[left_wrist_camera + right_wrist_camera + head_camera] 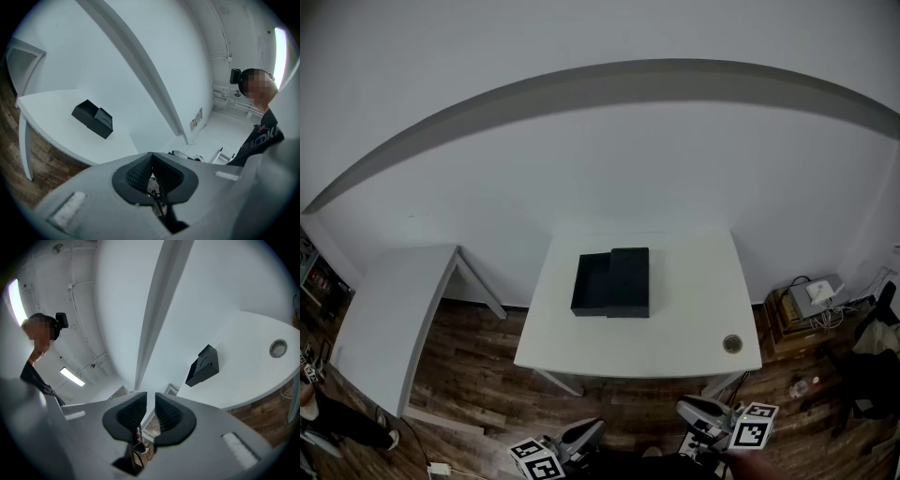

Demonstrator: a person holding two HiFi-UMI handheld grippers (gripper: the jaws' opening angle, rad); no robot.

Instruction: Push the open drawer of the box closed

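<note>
Box (614, 281), black, one in number, with its one drawer (591, 285) pulled out to the left as the head view shows it. The box lies on the white table (675, 323), towards the far middle of the top and well apart from every edge. The drawer's inside looks dark, and what it holds cannot be told.

Grippers, two. The left gripper (589, 429) and the right gripper (688, 409) sit at the bottom edge of the head view, over the floor and short of the table's near edge, well apart from the box. Each carries one marker cube (754, 425). In the left gripper view the ribbed pads meet with nothing between them. In the right gripper view a narrow gap stands between the pads, with nothing in it. The box shows far off in both gripper views.

Surroundings. One round grommet (732, 344) sits near the table's near right corner. A second white table (389, 319) stands to the left, apart from the first. The floor (487, 375) is dark wood plank and the wall (600, 169) is plain white. Cabled equipment (814, 296) lies on the floor at right.
</note>
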